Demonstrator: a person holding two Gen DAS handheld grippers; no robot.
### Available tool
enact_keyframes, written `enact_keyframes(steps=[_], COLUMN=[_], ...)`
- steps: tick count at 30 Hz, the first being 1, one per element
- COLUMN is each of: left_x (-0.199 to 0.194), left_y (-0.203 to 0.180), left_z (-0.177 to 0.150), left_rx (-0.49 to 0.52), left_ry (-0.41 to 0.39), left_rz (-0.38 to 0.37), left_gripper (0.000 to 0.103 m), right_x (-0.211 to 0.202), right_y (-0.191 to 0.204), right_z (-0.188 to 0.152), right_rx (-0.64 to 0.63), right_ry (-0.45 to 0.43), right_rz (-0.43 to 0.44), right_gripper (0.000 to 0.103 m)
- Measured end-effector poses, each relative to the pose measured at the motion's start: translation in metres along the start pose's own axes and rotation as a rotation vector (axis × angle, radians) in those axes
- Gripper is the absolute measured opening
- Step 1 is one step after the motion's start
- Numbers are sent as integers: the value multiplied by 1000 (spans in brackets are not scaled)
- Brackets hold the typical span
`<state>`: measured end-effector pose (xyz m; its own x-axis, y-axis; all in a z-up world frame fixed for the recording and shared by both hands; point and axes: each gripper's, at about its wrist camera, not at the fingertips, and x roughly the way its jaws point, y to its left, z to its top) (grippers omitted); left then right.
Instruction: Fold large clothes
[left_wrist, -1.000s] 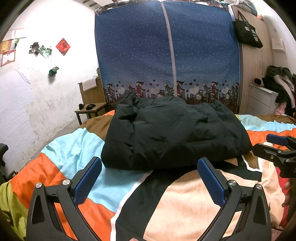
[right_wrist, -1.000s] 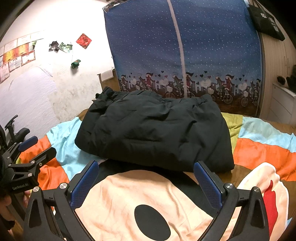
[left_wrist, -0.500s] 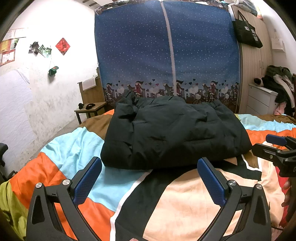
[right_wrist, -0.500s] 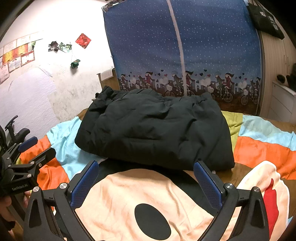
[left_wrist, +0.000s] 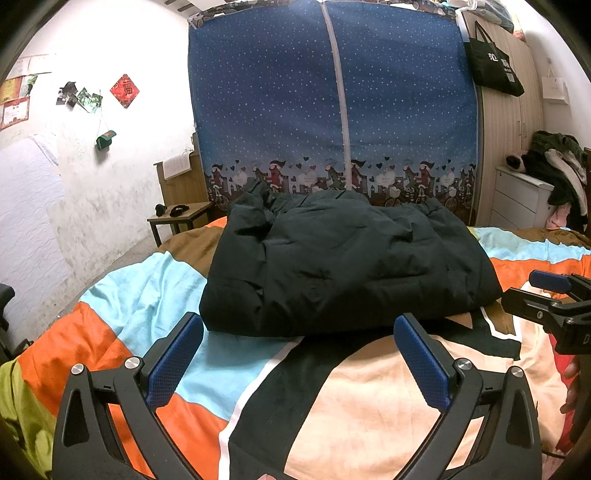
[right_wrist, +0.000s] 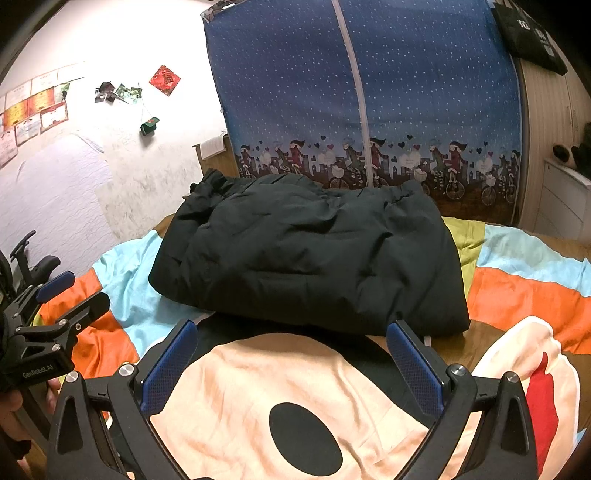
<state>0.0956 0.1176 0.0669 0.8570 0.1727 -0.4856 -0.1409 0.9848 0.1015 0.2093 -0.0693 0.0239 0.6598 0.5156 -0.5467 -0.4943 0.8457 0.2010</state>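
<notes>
A dark padded jacket (left_wrist: 343, 258) lies folded into a thick bundle on the bed; it also shows in the right wrist view (right_wrist: 310, 258). My left gripper (left_wrist: 297, 338) is open and empty, just short of the jacket's near edge. My right gripper (right_wrist: 291, 341) is open and empty, also just in front of the near edge. The right gripper shows at the right edge of the left wrist view (left_wrist: 554, 299). The left gripper shows at the left edge of the right wrist view (right_wrist: 55, 299).
The bed carries a colourful cartoon-print cover (left_wrist: 369, 398) in orange, light blue, peach and black. A blue fabric wardrobe (left_wrist: 332, 110) stands behind the bed. A small wooden side table (left_wrist: 181, 218) is at the left. A white dresser with piled clothes (left_wrist: 535, 192) is at the right.
Both grippers have held nearly still; the view has only shifted slightly. The jacket has not moved.
</notes>
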Motion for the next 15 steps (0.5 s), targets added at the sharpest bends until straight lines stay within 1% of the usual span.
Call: enact_keyframes(steps=[15], left_x=[1], left_y=[1], left_z=[-3], left_rx=[-5], left_ry=[9], left_rz=[-7], left_gripper=[101], right_x=[3], right_y=[2], right_z=[-3], right_rx=[4], right_ry=[9], right_rz=[0], right_gripper=[103])
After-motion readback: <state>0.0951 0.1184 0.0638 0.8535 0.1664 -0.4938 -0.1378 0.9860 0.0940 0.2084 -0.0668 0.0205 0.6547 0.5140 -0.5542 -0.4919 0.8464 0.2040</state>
